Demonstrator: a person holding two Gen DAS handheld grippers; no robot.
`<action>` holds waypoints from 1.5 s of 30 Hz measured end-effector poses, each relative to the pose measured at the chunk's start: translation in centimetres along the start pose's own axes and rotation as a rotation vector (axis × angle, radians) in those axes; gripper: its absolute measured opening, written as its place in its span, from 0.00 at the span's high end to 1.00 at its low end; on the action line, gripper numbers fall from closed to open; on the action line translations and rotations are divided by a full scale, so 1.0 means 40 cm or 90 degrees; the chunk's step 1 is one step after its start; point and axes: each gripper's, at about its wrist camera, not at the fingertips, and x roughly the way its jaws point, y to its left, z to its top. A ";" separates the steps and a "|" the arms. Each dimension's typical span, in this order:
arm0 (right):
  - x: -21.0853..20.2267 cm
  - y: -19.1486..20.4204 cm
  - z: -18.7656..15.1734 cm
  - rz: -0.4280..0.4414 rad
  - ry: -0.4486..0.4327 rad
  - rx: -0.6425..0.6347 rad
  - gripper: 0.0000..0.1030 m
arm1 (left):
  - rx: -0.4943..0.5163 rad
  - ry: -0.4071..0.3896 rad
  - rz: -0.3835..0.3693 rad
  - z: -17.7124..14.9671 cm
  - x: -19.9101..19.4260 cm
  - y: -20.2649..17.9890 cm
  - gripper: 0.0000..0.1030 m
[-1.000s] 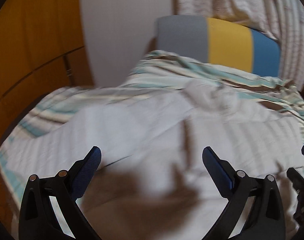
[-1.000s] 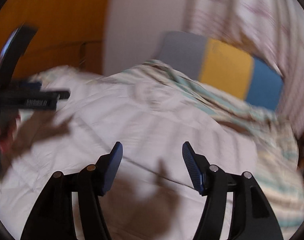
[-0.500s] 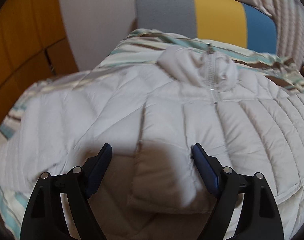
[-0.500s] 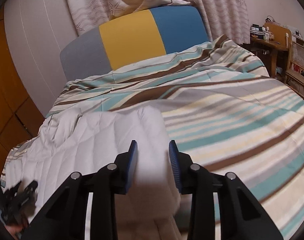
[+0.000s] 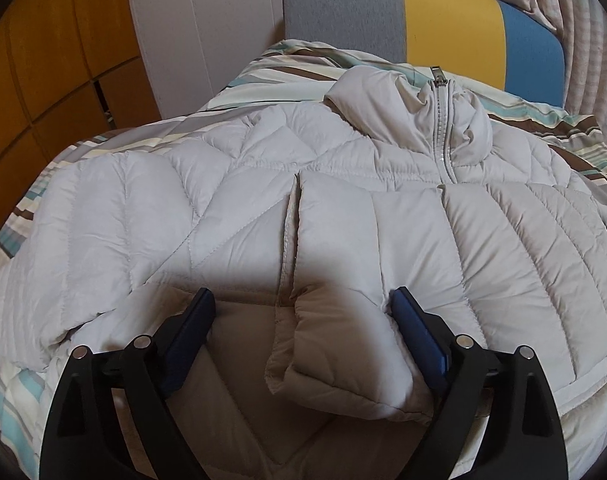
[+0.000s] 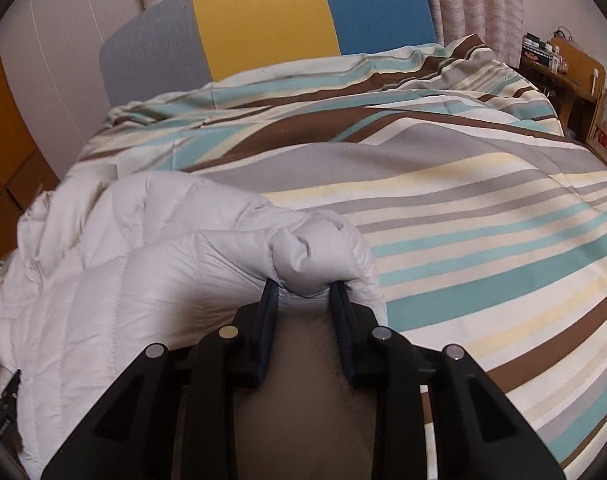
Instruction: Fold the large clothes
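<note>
A pale grey quilted puffer jacket [image 5: 239,208] lies front-up on a striped bed, zipper [image 5: 441,128] and collar toward the headboard. One sleeve [image 5: 343,320] is folded across the chest, its cuff lying between my left fingers. My left gripper [image 5: 303,308] is open wide just above that cuff. In the right wrist view the jacket [image 6: 143,248] lies at the left. My right gripper [image 6: 303,292] is shut on a bunched puffy edge of the jacket [image 6: 311,256] at its right side.
The striped duvet [image 6: 483,208] spreads to the right of the jacket. A grey, yellow and blue headboard [image 5: 443,20] stands at the far end. Orange wooden cabinets [image 5: 43,60] line the left. A wooden desk with clutter [image 6: 571,68] stands at the far right.
Both grippers swung down to the jacket. The left settled open over the folded sleeve cuff. The right turned to the jacket's right side and closed on its edge.
</note>
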 end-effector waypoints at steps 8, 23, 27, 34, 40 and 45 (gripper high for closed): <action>0.005 0.017 -0.003 -0.028 -0.009 -0.023 0.74 | 0.000 0.000 0.004 0.003 0.004 0.000 0.12; -0.173 0.017 -0.097 0.043 -0.039 -0.005 0.70 | -0.001 0.001 0.010 0.000 0.000 -0.002 0.11; -0.131 0.022 -0.117 0.026 -0.024 -0.022 0.70 | -0.001 0.002 0.011 -0.001 -0.001 -0.003 0.10; -0.108 0.032 -0.130 0.000 -0.029 -0.037 0.69 | -0.004 0.003 0.007 -0.002 -0.001 -0.001 0.10; -0.112 0.032 -0.132 -0.004 -0.031 -0.040 0.69 | -0.008 0.011 0.013 0.000 -0.002 0.005 0.03; -0.113 0.038 -0.132 -0.012 -0.032 -0.044 0.69 | -0.015 0.032 -0.011 0.004 -0.029 0.029 0.03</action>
